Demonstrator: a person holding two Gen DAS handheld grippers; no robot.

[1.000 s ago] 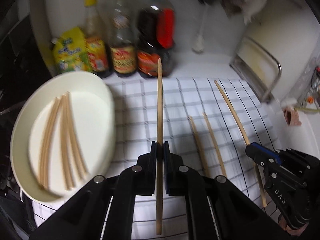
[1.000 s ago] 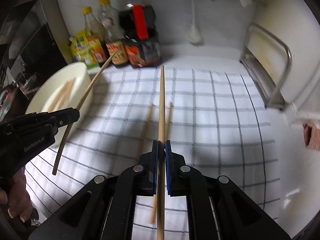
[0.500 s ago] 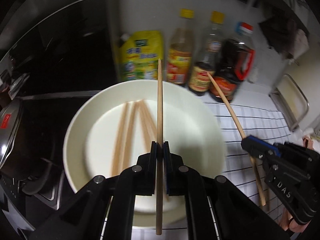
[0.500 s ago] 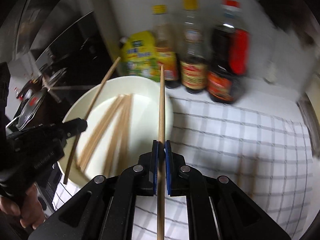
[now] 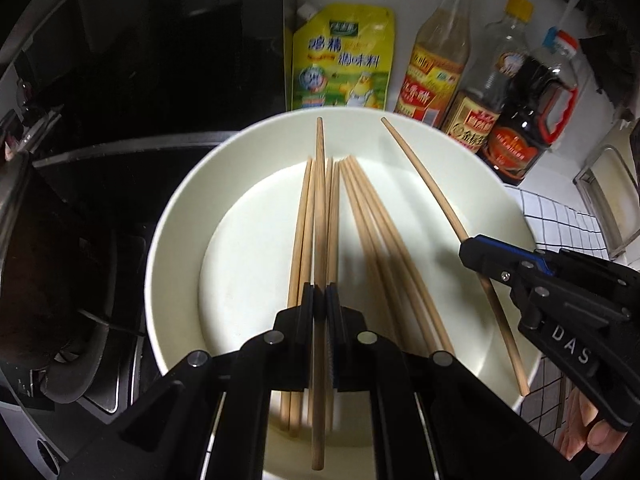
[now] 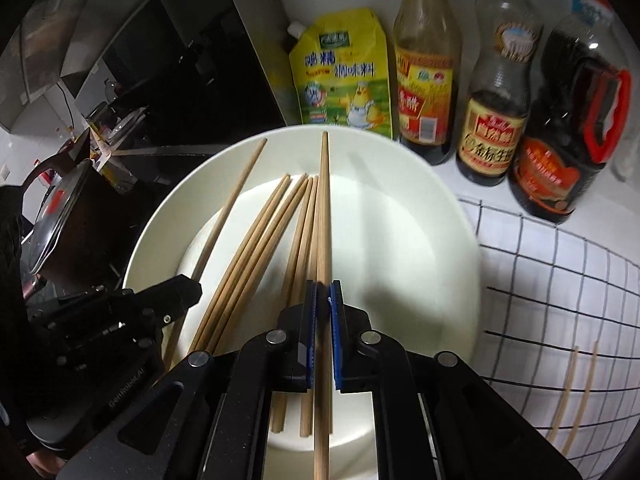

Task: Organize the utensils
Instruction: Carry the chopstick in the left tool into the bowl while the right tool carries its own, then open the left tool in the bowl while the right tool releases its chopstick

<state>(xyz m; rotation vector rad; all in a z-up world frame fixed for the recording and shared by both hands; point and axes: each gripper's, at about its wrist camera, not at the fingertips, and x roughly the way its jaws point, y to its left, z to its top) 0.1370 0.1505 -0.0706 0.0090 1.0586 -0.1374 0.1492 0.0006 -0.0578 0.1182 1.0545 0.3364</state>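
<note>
A white plate holds several wooden chopsticks. My left gripper is shut on one chopstick and holds it lengthwise just above the plate's left half. My right gripper is shut on another chopstick above the plate. It shows in the left wrist view over the plate's right side, its chopstick slanting across. The left gripper shows in the right wrist view. Two chopsticks lie on the checked cloth.
A yellow seasoning pouch and three sauce bottles stand right behind the plate against the wall. A dark stove and a pot are to the left. A metal rack stands at the right.
Both grippers have swung left from over the checked cloth to over the plate and come lower and closer to it, each still holding its chopstick.
</note>
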